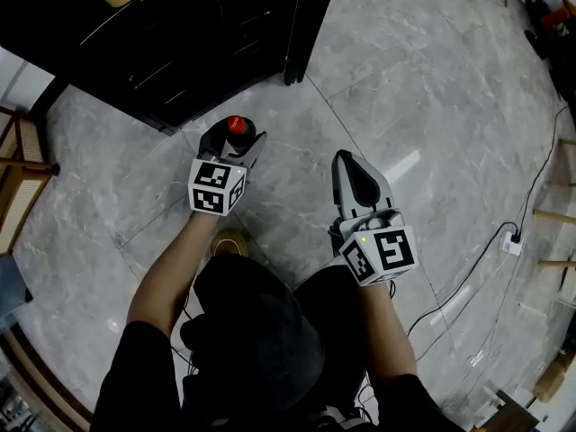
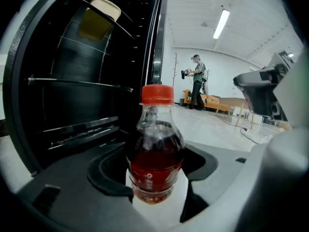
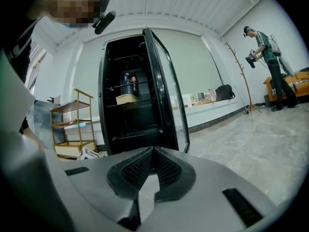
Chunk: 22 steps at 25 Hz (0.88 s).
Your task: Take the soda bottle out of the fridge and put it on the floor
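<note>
Left gripper (image 2: 157,204) clasping soda bottle (image 2: 155,153), upright, red cap (image 2: 156,94) topmost

No word, brand or number can be read anywhere in your views. The red label (image 2: 153,175) on the soda bottle (image 2: 155,144) carries white print, too blurred to make out. The cube (image 1: 216,187) on your left gripper (image 1: 230,144) and the cube (image 1: 385,253) on your right gripper (image 1: 353,171) show only black-and-white square patterns, no letters or digits.
</note>
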Tool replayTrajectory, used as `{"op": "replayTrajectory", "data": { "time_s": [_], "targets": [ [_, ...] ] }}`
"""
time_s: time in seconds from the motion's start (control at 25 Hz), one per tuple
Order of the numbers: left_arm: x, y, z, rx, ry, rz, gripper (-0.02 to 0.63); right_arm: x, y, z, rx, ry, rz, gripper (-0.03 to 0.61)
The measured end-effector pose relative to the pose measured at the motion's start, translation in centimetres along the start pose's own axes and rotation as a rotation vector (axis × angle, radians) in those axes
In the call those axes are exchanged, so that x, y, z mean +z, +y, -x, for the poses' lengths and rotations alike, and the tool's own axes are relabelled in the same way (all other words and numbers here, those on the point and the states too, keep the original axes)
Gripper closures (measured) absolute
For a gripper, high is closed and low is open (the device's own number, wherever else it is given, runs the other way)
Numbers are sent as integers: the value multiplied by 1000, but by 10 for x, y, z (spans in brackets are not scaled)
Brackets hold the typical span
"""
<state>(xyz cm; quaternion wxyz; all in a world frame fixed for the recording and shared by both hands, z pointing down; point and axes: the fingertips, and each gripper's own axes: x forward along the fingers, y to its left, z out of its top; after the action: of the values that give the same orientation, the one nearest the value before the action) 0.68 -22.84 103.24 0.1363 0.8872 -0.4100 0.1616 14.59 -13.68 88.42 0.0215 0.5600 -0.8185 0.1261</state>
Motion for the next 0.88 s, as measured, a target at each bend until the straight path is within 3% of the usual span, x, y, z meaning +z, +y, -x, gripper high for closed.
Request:
{"op": "replayTrajectory", "data": {
  "time_s": [0.52,0.88],
  "targets": [
    [-90,1,-36,-13,61,17,305,4,-7,4,-3,-26,-30,555],
    [-93,-5,-40,-11,58,-35,305,2,-11,1,-5,-30,-37,555]
  ]
}}
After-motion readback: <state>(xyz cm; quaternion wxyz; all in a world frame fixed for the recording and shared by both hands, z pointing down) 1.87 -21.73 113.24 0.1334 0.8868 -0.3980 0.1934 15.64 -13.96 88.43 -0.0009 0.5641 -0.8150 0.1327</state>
